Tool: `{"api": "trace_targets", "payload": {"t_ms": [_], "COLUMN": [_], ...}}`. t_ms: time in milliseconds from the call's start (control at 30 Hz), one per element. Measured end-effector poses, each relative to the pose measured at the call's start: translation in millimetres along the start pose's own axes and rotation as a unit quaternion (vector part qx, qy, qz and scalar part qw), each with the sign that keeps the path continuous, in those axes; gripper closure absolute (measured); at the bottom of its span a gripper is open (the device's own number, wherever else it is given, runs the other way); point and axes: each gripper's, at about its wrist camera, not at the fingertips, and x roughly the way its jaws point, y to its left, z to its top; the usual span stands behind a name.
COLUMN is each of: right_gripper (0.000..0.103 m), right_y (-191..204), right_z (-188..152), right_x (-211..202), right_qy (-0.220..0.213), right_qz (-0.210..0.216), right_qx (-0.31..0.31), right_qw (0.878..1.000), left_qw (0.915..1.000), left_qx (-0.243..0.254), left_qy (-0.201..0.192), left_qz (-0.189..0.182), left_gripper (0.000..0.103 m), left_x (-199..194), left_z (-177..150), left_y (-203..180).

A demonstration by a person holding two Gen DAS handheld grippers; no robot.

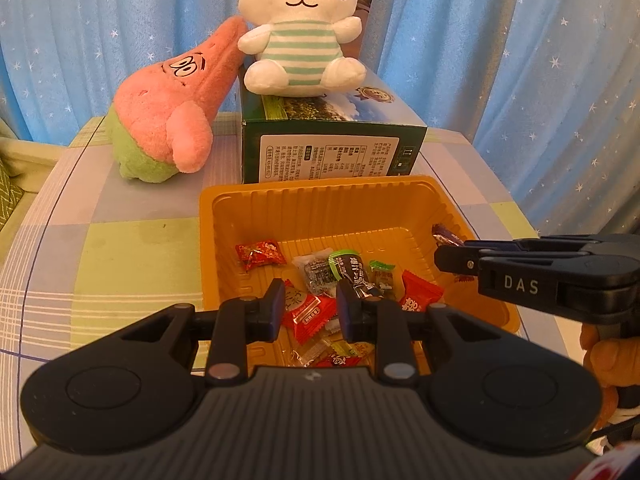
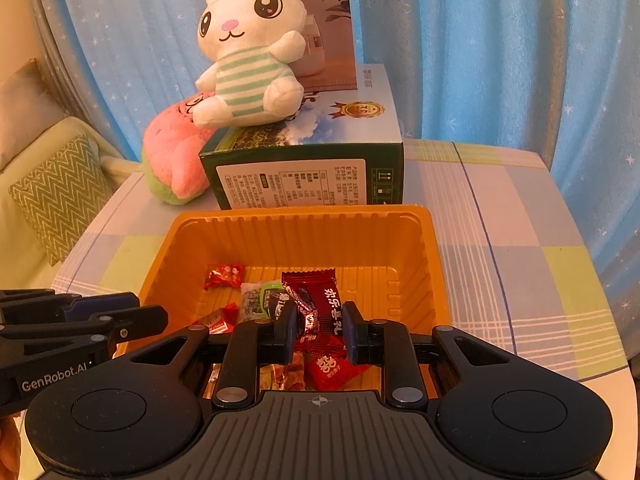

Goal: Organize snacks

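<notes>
Over orange tray (image 2: 430,264), right gripper (image 2: 320,330) clamps dark-red candy (image 2: 320,304).

Green box (image 2: 304,176) blocks behind the orange tray (image 2: 296,220); bare tablecloth (image 2: 520,264) right lies free

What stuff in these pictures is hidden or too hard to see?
- Left wrist view: sweets at the orange plastic tray's near end, hidden behind the left gripper.
- Right wrist view: pink star plush, mostly behind the green cardboard box.
- Both views: the box's label print, too small to read.
</notes>
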Motion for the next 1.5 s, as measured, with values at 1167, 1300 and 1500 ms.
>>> {"api": "trace_targets", "payload": {"t_ms": [1167, 1300, 1500], "right_gripper": [0.025, 0.016, 0.016], "right_y": [2.7, 4.4, 6.9], "right_z": [1.9, -2.8, -14.9], "right_x": [-71.8, -89.4, -115.9], "right_qy": [-0.046, -0.048, -0.045], "right_qz": [0.004, 0.007, 0.0], "right_qx": [0.003, 0.004, 0.009], "right_qw": [0.999, 0.999, 0.999], "left_qw": [0.9979, 0.9974, 0.9971], "left_qx": [0.02, 0.015, -0.004], "left_qy": [-0.04, -0.047, -0.05], "left_qz": [0.048, 0.053, 0.057], "left_gripper": [0.0, 0.0, 0.0], "left_x": [-64.4, -82.0, -110.4], "left_z": [-9.8, -14.7, -25.6], "left_y": [-6.2, -8.0, -12.5]}}
